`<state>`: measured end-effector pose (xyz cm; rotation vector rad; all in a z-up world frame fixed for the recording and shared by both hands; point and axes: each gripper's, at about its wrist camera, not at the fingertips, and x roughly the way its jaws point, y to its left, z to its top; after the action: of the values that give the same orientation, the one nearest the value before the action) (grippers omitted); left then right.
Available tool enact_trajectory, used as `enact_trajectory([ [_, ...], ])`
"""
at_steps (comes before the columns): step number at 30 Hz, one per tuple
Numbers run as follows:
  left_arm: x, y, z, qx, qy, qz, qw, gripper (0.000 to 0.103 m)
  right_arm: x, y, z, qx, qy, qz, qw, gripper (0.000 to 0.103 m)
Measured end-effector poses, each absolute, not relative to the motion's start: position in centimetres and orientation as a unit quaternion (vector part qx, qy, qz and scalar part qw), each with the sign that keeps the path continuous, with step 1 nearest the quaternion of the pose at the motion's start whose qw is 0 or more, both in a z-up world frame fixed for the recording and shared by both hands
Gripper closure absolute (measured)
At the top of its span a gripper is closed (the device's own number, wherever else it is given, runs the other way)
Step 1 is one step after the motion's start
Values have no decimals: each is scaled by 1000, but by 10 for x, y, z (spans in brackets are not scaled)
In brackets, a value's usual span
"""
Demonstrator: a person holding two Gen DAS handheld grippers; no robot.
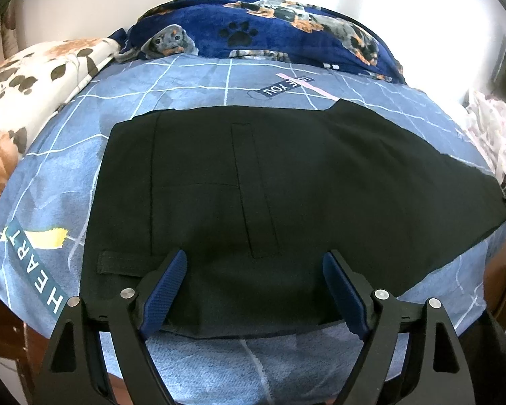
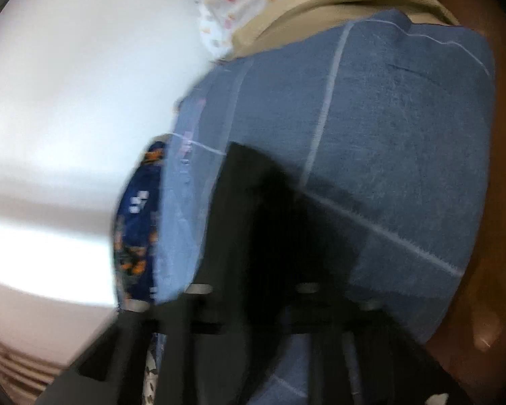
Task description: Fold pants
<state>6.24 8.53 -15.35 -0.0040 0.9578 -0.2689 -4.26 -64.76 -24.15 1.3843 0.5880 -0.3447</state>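
Note:
Black pants [image 1: 286,185] lie flat on a blue checked bedsheet [image 1: 60,175], waist end at the left, legs running off to the right. My left gripper [image 1: 254,270] is open, its blue-padded fingers [image 1: 172,276] resting over the near edge of the pants. In the right wrist view the picture is motion-blurred: black pants fabric [image 2: 263,222] sits right where my right gripper's [image 2: 253,290] fingers are and hides them, so its state is unclear. The blue sheet [image 2: 388,135] lies beyond it.
A navy dog-print blanket [image 1: 253,30] is bunched along the far side of the bed. A white paw-print blanket [image 1: 33,77] lies at the far left. A pale floral cloth [image 1: 496,135] sits at the right edge. Brown wooden floor [image 2: 499,202] shows beside the bed.

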Motion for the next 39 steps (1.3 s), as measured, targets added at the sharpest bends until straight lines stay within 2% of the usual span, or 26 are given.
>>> enact_trajectory([
  [5, 61, 92, -143, -23, 452, -130, 882, 20, -32, -641, -225, 569, 297, -185, 744, 93],
  [14, 74, 148, -112, -101, 418, -73, 900, 20, -32, -623, -205, 579, 249, -168, 758, 92],
  [23, 79, 188, -113, -162, 417, -32, 894, 20, -9, -587, -183, 551, 256, -126, 784, 91],
  [39, 63, 109, -119, -31, 430, -98, 897, 20, 31, -498, -184, 529, 306, -44, 791, 91],
])
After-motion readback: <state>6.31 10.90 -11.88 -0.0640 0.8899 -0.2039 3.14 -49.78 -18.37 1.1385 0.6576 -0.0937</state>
